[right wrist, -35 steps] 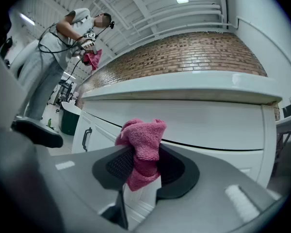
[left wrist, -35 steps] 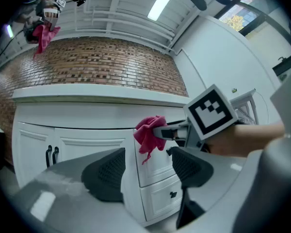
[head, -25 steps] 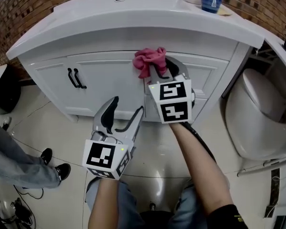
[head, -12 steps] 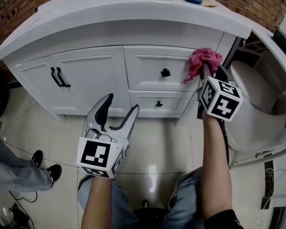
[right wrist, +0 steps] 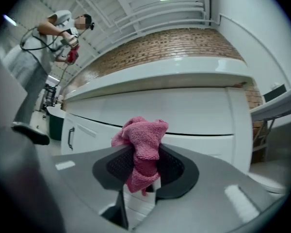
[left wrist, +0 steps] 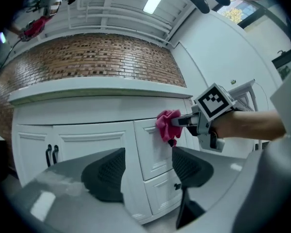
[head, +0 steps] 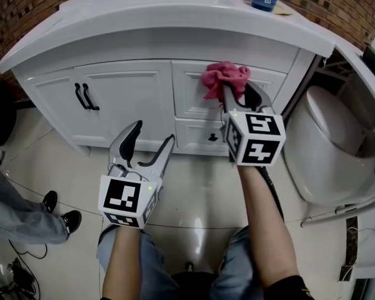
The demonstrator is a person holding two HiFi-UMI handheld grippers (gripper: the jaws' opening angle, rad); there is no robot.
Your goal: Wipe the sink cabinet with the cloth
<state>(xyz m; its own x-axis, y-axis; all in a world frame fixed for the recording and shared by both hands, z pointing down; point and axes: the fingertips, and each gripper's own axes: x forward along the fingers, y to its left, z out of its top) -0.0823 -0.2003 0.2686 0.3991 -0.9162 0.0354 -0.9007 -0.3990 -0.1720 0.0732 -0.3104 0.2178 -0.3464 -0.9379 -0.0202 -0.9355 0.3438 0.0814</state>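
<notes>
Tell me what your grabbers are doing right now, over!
Right gripper shut on crumpled pink terry cloth, against top drawer of white panelled sink cabinet. Left gripper open, empty, low. Nothing blocking.

The cloth (head: 225, 77) in your right gripper (head: 237, 91) is pink terry, nubbly and matt, pinched between dark, dimpled pads (right wrist: 120, 165) set in smooth grey shells. Your sink cabinet (head: 125, 99) is painted white, smooth with a soft sheen; its handles (head: 86, 97) are matt black. The floor (head: 200, 192) below you is glossy tile, the brick wall (left wrist: 97, 67) rough and dull
</notes>
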